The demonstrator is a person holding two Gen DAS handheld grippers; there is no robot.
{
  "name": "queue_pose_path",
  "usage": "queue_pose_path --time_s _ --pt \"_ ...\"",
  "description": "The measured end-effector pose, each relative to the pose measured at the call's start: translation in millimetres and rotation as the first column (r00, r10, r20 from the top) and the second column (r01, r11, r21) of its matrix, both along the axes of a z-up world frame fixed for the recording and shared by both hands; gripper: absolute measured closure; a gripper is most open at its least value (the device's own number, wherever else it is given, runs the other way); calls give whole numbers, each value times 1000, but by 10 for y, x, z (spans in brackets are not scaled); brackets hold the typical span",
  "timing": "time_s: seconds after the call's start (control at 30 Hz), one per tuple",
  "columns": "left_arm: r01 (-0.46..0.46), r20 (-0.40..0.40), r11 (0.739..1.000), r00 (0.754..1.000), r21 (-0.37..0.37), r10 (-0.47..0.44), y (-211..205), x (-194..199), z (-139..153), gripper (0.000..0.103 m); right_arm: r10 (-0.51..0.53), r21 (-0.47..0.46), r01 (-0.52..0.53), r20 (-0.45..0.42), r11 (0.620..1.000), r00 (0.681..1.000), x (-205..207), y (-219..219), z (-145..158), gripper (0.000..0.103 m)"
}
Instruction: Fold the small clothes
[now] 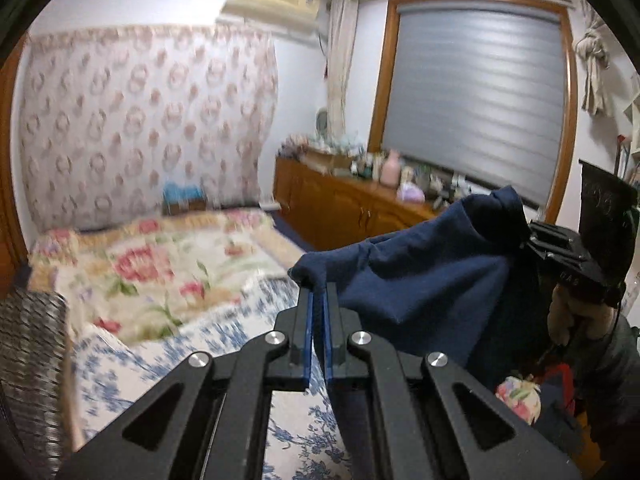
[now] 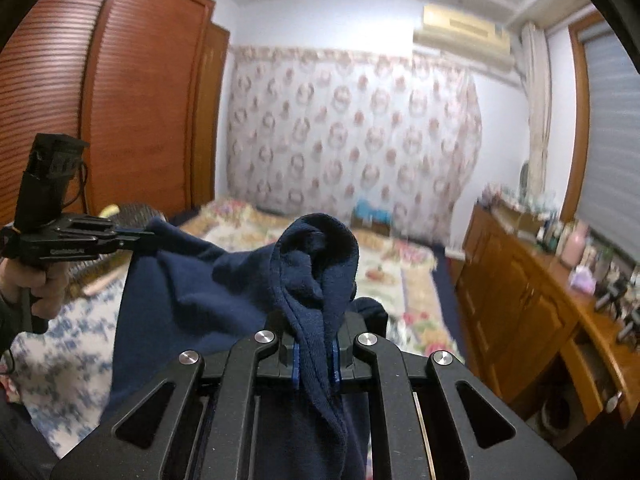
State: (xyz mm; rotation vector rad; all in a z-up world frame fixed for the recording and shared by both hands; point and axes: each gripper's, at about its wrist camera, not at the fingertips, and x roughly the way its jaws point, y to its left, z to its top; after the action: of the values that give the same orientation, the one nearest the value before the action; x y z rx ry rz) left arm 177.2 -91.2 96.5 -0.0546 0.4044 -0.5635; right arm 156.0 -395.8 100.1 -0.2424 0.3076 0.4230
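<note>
A navy blue garment (image 1: pixel 420 276) hangs in the air between both grippers, stretched above the bed. My left gripper (image 1: pixel 319 286) is shut on one corner of it; the cloth runs right toward my right gripper (image 1: pixel 532 236), which pinches the other end. In the right wrist view my right gripper (image 2: pixel 315 320) is shut on a bunched fold of the garment (image 2: pixel 192 296), which rises in a lump above the fingers. The left gripper (image 2: pixel 148 235) shows at the left, clamped on the far corner.
A bed with a floral blanket (image 1: pixel 152 268) and a blue-and-white sheet (image 1: pixel 120 368) lies below. A wooden cabinet (image 2: pixel 520 304) with several bottles stands at the right under the window. A wooden wardrobe (image 2: pixel 120 92) is at the left. A wicker chair (image 1: pixel 28 360) is near left.
</note>
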Motion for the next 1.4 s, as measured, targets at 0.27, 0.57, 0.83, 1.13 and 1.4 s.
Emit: queue_pose_path --time_s 0.27,0.57,0.83,1.13,1.4 --pt "-85 141 996 986 -17 87 510 -599 464 101 66 26 -70 129 997 989 -410 315 431 95" --pt "-141 211 990 968 -8 140 967 -995 670 101 172 37 -180 160 983 972 -707 629 608 95" --pt "-186 111 982 977 32 181 1220 -463 329 101 238 49 -240 49 969 970 -280 900 385 95" --pt "-252 -55 962 964 104 258 1200 829 -483 101 221 9 -222 -161 975 962 1037 1242 -376 95" --pt "-268 -152 951 944 157 291 1110 1474 -972 101 195 -26 -211 -290 977 937 1926 1388 -966 95"
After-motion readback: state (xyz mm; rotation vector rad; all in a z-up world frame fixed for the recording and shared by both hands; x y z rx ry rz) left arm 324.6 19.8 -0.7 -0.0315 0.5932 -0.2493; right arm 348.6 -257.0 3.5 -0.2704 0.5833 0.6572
